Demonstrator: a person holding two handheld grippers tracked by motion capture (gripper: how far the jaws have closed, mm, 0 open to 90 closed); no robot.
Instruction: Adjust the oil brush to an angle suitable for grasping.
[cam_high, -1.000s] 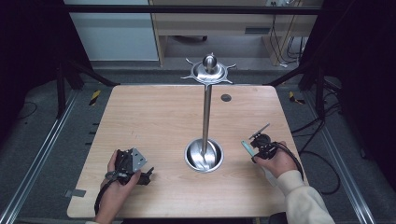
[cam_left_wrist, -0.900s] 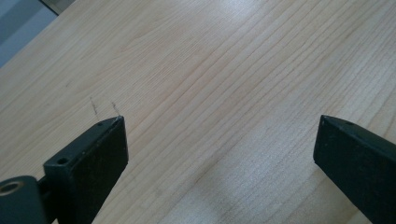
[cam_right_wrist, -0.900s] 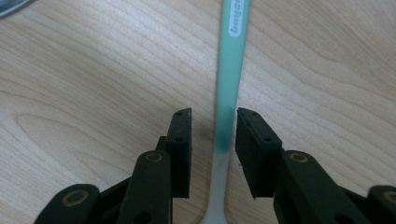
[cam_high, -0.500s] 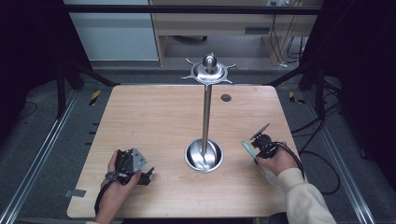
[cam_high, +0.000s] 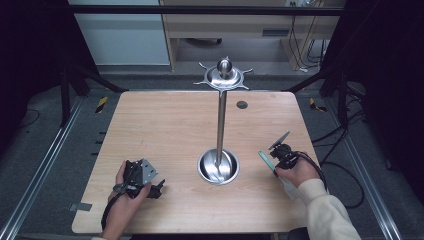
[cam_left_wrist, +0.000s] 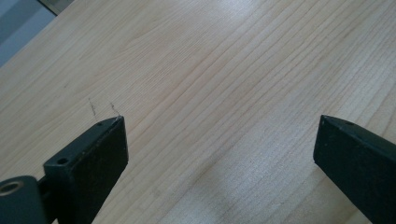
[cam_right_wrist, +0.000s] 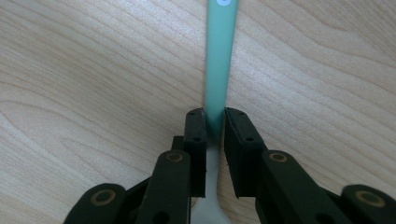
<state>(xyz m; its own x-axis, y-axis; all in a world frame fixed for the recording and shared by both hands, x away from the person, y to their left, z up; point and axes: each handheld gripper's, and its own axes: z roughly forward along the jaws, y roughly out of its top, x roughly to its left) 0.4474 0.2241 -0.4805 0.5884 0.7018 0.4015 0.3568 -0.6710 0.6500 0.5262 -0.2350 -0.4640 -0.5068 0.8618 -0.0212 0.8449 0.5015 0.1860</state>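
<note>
A utensil with a green handle (cam_right_wrist: 219, 56) lies low over the wooden table (cam_high: 165, 125), and my right gripper (cam_right_wrist: 215, 116) is shut on it where the handle meets a pale metal neck (cam_right_wrist: 208, 205). From above, that handle (cam_high: 265, 160) points up and left from the right gripper (cam_high: 275, 169), just right of the metal stand's bowl-shaped base (cam_high: 218, 166). The stand's pole (cam_high: 220, 125) rises to a spiked disc with a knob (cam_high: 223, 75). My left gripper (cam_high: 159, 189) rests at the front left, open, and its gripper view (cam_left_wrist: 219, 123) has bare wood between the jaws.
A small dark round plug (cam_high: 242, 105) sits in the table behind the stand. Cables trail off the table's right edge (cam_high: 345, 180). Dark frame rails run along both sides of the table.
</note>
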